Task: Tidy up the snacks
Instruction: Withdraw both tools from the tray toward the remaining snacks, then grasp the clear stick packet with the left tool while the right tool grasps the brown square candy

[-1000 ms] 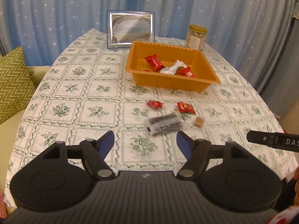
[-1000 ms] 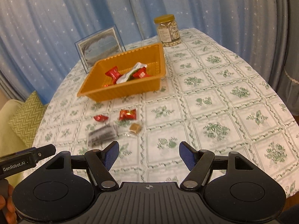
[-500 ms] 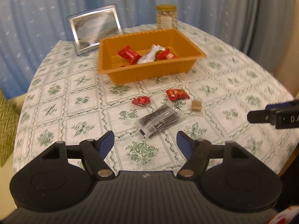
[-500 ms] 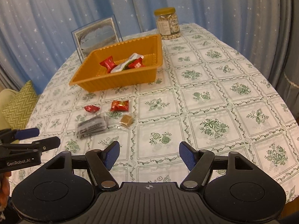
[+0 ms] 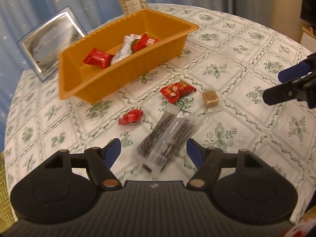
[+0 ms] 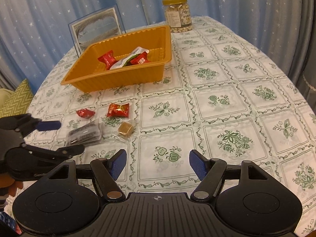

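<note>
Closer now, left gripper (image 5: 153, 147) hovers with jaws released over the blurred clear stick-snack packet (image 5: 165, 138); right gripper (image 6: 156, 163) likewise released.

Place: a home living or dining room.
Worktop (image 6: 227, 102): floral tablecloth.
Backdrop: blue star-print curtains (image 6: 49, 9).
Homely items: framed picture (image 6: 96, 29), nut jar (image 6: 177, 14), zigzag cushion (image 6: 16, 98), snack tray (image 6: 118, 79).
</note>
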The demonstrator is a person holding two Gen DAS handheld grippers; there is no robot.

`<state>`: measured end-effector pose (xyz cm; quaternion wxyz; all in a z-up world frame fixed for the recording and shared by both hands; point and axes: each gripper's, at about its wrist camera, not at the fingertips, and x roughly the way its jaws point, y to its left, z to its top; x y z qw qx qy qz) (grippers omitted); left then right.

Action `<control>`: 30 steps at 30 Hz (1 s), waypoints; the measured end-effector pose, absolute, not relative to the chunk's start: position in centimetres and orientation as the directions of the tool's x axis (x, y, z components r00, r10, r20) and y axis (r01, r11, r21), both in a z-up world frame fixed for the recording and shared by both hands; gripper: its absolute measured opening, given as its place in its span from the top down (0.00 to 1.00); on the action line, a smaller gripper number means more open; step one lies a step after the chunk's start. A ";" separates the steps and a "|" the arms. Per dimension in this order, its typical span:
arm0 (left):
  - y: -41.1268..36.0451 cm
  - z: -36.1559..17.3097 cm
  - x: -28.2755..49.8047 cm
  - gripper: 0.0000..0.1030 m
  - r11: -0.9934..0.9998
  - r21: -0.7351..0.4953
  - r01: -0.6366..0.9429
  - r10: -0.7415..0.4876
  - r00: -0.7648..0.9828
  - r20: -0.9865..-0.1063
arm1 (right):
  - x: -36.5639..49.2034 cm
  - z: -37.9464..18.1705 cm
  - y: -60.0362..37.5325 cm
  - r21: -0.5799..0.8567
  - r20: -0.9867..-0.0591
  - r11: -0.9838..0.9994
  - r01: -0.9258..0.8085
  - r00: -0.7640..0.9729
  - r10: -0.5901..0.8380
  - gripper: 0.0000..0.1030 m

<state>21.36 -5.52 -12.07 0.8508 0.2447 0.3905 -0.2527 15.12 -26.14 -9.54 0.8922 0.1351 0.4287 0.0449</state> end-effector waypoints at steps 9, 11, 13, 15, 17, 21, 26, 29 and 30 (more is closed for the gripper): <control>-6.0 -12.6 23.9 0.47 0.746 0.124 0.655 -0.287 0.484 -0.827 | 16.3 -10.3 -26.3 0.279 -0.760 0.959 0.047 0.621 0.191 0.31; -5.9 -12.5 23.9 0.60 0.760 0.081 0.645 -0.305 0.465 -0.831 | 16.5 -10.4 -26.2 0.280 -0.759 0.959 0.045 0.622 0.192 0.31; -5.7 -12.5 23.5 0.65 0.781 0.069 0.621 -0.300 0.469 -0.830 | 16.8 -10.5 -25.9 0.284 -0.757 0.958 0.040 0.623 0.198 0.31; -5.1 -12.4 23.1 0.66 0.810 0.046 0.584 -0.296 0.475 -0.829 | 17.2 -10.6 -25.4 0.288 -0.753 0.957 0.028 0.624 0.208 0.31; -4.4 -12.1 22.4 0.66 0.851 0.032 0.524 -0.275 0.497 -0.823 | 17.5 -10.7 -24.8 0.292 -0.745 0.956 0.011 0.630 0.220 0.31; -2.7 -11.5 20.9 0.67 0.914 0.011 0.405 -0.231 0.544 -0.807 | 18.3 -10.9 -23.2 0.309 -0.727 0.951 -0.019 0.640 0.248 0.44; -0.8 -11.1 19.5 0.67 0.955 -0.028 0.295 -0.201 0.575 -0.793 | 20.0 -12.0 -21.2 0.324 -0.724 0.945 -0.034 0.634 0.271 0.50; -0.1 -11.0 19.0 0.67 0.961 -0.039 0.273 -0.196 0.576 -0.794 | 21.0 -12.5 -20.4 0.314 -0.719 0.949 -0.028 0.646 0.257 0.51; 0.1 -10.9 18.9 0.67 0.963 -0.040 0.268 -0.194 0.577 -0.794 | 21.3 -12.6 -20.2 0.308 -0.717 0.951 -0.028 0.650 0.251 0.51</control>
